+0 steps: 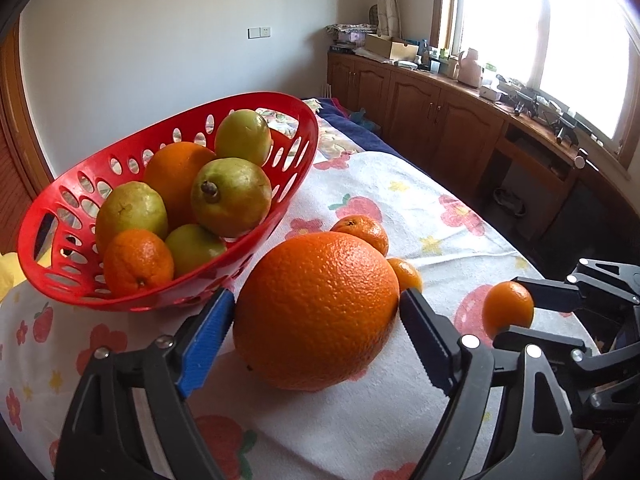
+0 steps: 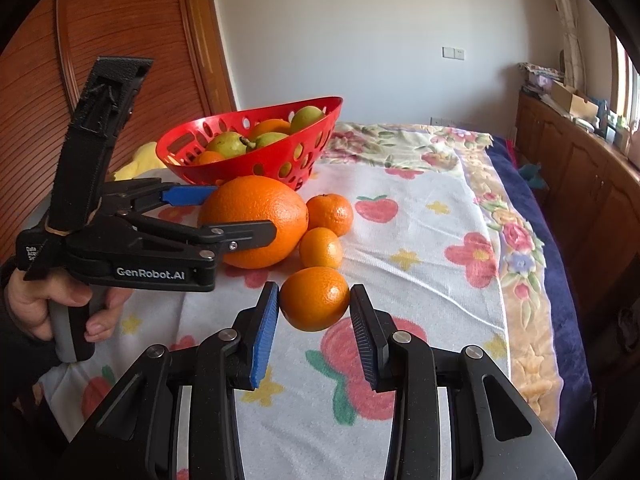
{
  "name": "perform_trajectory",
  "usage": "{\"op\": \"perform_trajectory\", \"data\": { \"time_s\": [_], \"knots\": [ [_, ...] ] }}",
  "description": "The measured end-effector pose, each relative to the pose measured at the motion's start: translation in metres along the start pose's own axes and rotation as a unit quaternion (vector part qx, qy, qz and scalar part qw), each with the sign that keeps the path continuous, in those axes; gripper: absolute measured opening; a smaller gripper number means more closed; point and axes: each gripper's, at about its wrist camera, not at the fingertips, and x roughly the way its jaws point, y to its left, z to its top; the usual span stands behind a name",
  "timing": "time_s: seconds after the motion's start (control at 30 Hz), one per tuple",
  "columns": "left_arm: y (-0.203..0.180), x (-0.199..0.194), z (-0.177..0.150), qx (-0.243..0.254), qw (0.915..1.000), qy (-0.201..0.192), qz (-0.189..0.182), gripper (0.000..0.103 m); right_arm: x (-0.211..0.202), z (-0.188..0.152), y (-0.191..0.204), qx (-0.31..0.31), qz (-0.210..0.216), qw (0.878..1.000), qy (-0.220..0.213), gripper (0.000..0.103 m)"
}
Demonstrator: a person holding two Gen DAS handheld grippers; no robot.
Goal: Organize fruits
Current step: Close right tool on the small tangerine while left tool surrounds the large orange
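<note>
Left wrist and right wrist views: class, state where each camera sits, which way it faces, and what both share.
Left wrist: on the left gripper, looking along its fingers at the large orange and red basket; the right gripper shows.
Right wrist: on the right gripper, facing the held mandarin; the left hand shows.
Shared: basket, oranges, floral cloth.

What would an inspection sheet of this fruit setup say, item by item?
Surface: flower-print cloth, wrinkled.
Job's things: red basket holding pears and oranges; large orange and two small tangerines loose beside it.
Clutter: yellow item behind the basket.
Grippers: left gripper open, straddling the large orange; right gripper shut on a third tangerine.
Cables: nothing seen.
Surroundings: wooden cabinets, bright window, wooden door.
</note>
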Motion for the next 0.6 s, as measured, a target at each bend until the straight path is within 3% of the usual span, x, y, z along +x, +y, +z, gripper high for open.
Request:
{"op": "perform_trajectory", "data": {
  "time_s": [0.6],
  "knots": [
    [-0.003,0.012,-0.001,0.013,0.9998,0.015,-0.009,0.087,0.003,-0.002,0.003,-0.002,-0.001,1.000,0.008,0.036]
  ]
}}
